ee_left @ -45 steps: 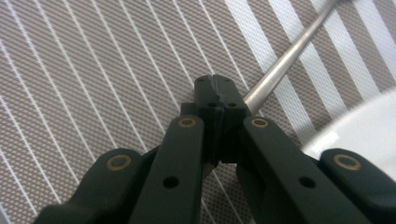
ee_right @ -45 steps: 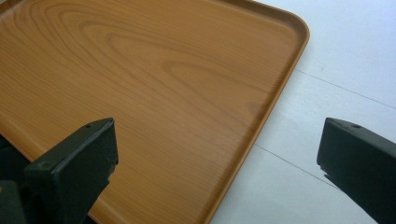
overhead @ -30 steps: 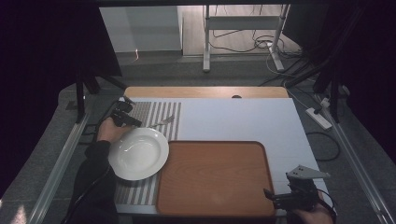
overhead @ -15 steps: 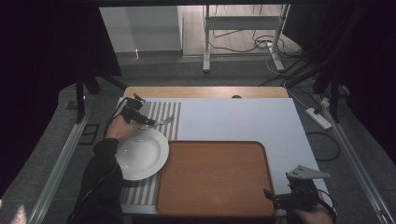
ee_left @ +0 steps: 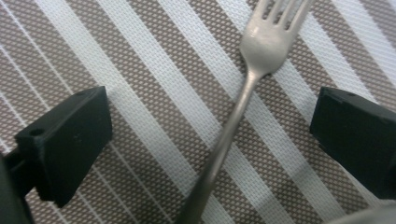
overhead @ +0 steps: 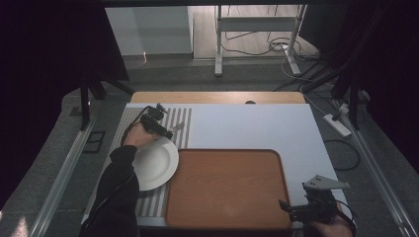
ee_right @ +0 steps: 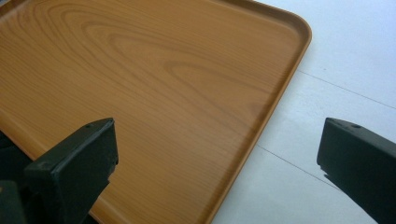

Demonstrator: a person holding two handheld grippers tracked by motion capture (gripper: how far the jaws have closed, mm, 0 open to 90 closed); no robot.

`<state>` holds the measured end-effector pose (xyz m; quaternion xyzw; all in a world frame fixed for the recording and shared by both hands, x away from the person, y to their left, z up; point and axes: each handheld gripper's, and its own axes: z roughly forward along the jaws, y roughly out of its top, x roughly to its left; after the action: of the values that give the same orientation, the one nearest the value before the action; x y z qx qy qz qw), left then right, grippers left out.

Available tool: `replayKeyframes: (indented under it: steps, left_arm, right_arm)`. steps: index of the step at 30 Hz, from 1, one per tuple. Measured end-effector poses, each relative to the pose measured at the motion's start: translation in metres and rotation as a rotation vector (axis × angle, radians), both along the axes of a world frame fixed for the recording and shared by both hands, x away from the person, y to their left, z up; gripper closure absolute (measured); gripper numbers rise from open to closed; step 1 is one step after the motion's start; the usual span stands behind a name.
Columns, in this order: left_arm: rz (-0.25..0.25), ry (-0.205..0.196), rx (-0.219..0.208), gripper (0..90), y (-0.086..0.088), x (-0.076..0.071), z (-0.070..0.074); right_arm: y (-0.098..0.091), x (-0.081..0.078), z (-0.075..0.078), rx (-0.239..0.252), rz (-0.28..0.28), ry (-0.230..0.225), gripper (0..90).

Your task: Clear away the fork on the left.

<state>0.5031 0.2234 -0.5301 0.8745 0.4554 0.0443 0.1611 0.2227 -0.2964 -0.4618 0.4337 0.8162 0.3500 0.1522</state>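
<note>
Brushed steel marked the fork (ee_left: 254,79), which lay flat on the brown-and-white striped placemat (ee_left: 140,84) at the far left of the counter (overhead: 257,123), just beyond the rim of a white plate (overhead: 155,165). The left tool (overhead: 168,132) hovered low over it; its jaws had just been opening and stood spread wide, the fork's handle running between them without either pad touching it, tines pointing away. This looked like the moment before a grasp: the tool was lined up astride the handle but had not yet taken hold. The next move would likely call for sinking a little further and pressing the jaws together on the thin handle, squarely enough that the metal would not twist or slide on the woven mat. The right tool (overhead: 291,210) rested at the near right corner of the empty wooden tray (overhead: 227,187), its jaws also spread apart with nothing between them.
</note>
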Motion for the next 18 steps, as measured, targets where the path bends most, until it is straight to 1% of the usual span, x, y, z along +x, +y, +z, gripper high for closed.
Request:
replayKeyframes:
  steps: [2, 4, 6, 8, 9, 11, 15, 16, 17, 18]
  left_arm:
    - [-0.008, -0.008, 0.015, 3.4, 0.001, -0.001, 0.001]
    - [-0.01, -0.012, 0.015, 8.1, 0.002, -0.001, 0.002]
    - [-0.02, -0.027, 0.008, 19.0, 0.008, -0.004, 0.006]
    - [-0.021, -0.031, 0.005, 31.6, 0.013, -0.005, 0.009]
    - [-0.029, -0.033, -0.001, 39.4, 0.016, -0.006, 0.01]
    - [-0.046, -0.043, -0.004, 52.2, 0.019, -0.01, 0.011]
    - [-0.062, -0.047, -0.015, 76.9, 0.023, -0.013, 0.011]
    - [-0.062, -0.047, -0.015, 80.5, 0.023, -0.013, 0.011]
    - [-0.07, -0.044, -0.023, 81.6, 0.023, -0.013, 0.011]
    - [-0.079, -0.032, -0.032, 83.1, 0.024, -0.013, 0.012]
  right_arm:
    - [0.0, 0.0, 0.0, -0.002, 0.0, 0.001, 0.0]
    - [0.0, 0.0, 0.0, 0.0, 0.0, 0.0, 0.0]
    - [0.0, 0.0, 0.0, 0.0, 0.0, 0.0, 0.0]
    - [0.0, 0.0, 0.0, -0.001, 0.001, 0.001, 0.0]
    - [0.0, 0.0, 0.0, -0.001, 0.002, 0.001, 0.0]
    - [0.001, 0.0, 0.0, -0.004, 0.003, 0.002, 0.0]
    - [0.001, 0.0, 0.0, -0.008, 0.003, 0.004, 0.0]
    - [0.001, 0.0, 0.0, -0.008, 0.003, 0.004, 0.0]
    - [0.001, 0.0, 0.0, -0.009, 0.004, 0.004, 0.0]
    - [0.001, 0.0, 0.0, -0.009, 0.004, 0.004, 0.0]
